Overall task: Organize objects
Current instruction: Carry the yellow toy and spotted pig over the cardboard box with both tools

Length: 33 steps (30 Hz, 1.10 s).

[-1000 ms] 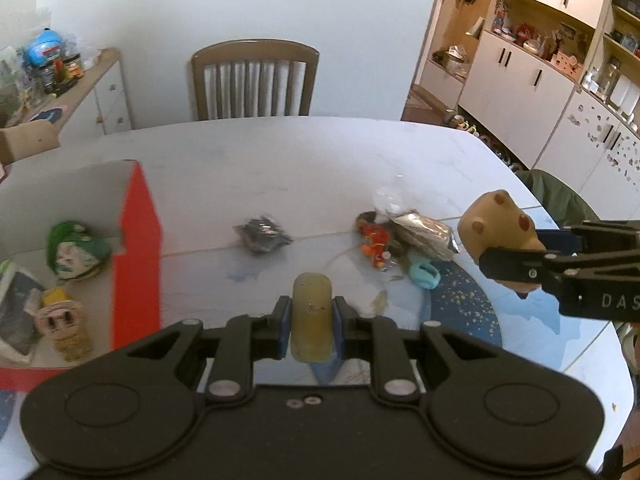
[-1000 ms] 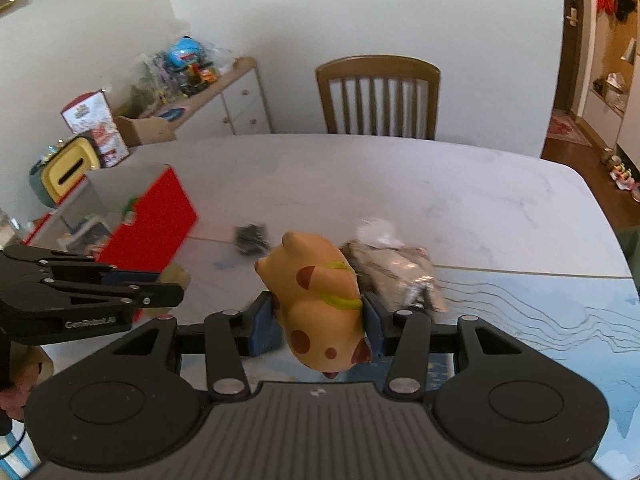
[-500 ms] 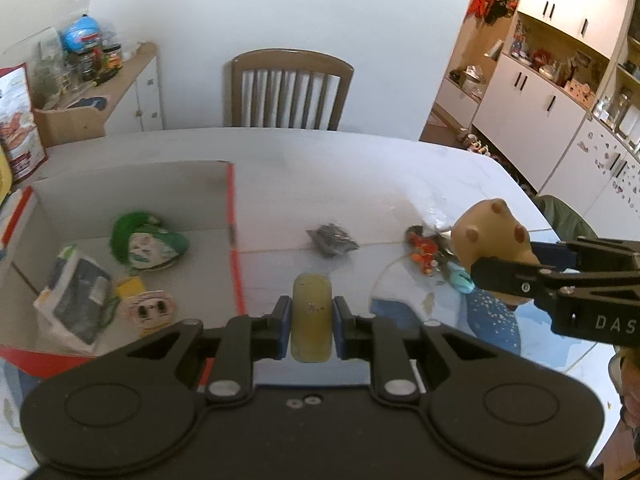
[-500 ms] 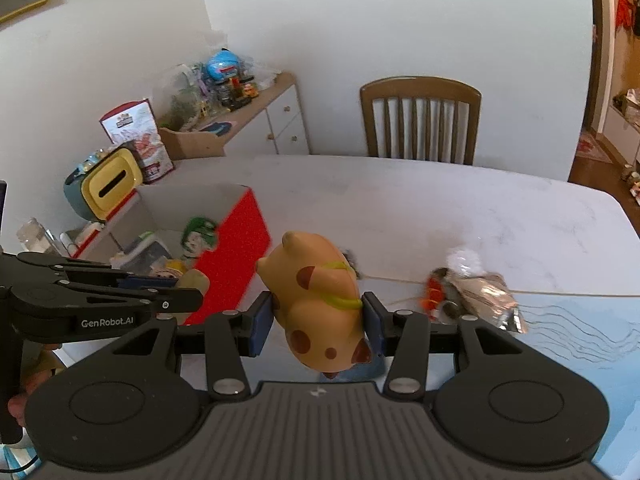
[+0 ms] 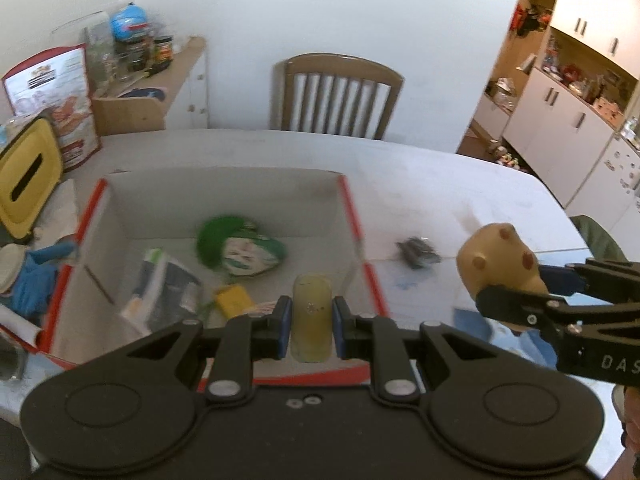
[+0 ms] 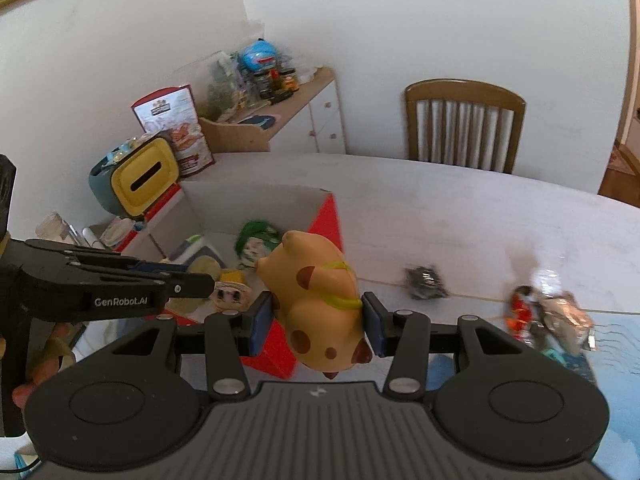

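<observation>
Moved since a second ago: both grippers have swung left from the loose pile toward the box [image 5: 348, 216], which now fills the middle of the left wrist view; each carries the same load as before.
Left gripper [image 5: 308, 326]: fingers narrowed on a pale yellow cylinder [image 5: 311, 320], held upright over the box's near right corner, at about 5 o'clock of the box floor.
Right gripper [image 6: 318, 322]: fingers pinched on a spotted yellow toy animal [image 6: 320, 304], hanging outside the box at about 3 o'clock of its red side wall.
Already in the box: four things, as far as the blur allows: one green-capped face toy [image 5: 240, 250], one dark packet [image 5: 164, 292], one small yellow block [image 5: 234, 300], and one small face figure [image 6: 230, 292] seen only from the right wrist.
Left on the table [image 6: 460, 216]: one dark crumpled wrapper [image 6: 426, 282] at about 3 o'clock of the box, and farther right one cluster [image 6: 548, 314] of a silver foil bag and red bits; its count is unclear.
Progress: roughly half done by my judgement; two pieces in hand not yet released, the wrapper and the cluster untouched.
Next: lower and release the cylinder inside, then bring the toy animal over the wall.
</observation>
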Each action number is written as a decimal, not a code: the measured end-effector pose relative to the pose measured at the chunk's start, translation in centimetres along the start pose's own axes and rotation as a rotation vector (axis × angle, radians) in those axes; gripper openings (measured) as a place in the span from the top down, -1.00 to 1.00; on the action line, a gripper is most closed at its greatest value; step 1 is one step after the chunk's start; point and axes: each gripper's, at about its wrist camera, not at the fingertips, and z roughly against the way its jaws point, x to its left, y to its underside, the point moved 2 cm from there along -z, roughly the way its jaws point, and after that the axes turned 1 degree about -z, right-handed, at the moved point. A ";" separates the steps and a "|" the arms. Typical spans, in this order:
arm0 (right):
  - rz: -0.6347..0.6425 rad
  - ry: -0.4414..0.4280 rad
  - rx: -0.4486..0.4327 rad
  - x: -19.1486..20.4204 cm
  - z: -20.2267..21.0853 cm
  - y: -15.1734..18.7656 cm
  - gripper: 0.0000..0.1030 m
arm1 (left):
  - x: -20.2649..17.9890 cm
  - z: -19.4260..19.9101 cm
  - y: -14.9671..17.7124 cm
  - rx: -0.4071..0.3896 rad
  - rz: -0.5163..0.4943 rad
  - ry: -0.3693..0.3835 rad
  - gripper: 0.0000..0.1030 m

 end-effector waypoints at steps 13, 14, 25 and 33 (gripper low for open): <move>0.042 0.004 0.051 5.5 -7.0 -2.0 0.09 | 6.6 -3.5 -1.8 0.033 0.017 -0.067 0.63; 0.051 0.008 0.057 5.9 -7.6 -2.0 0.09 | 7.0 -3.9 -2.1 0.032 0.018 -0.073 0.63; 0.115 0.064 0.128 8.0 -15.0 -3.2 0.09 | 10.2 -8.1 -5.1 0.051 0.006 -0.129 0.63; 0.149 0.067 0.178 9.2 -18.8 -3.4 0.08 | 11.9 -12.0 -5.8 0.112 -0.012 -0.181 0.63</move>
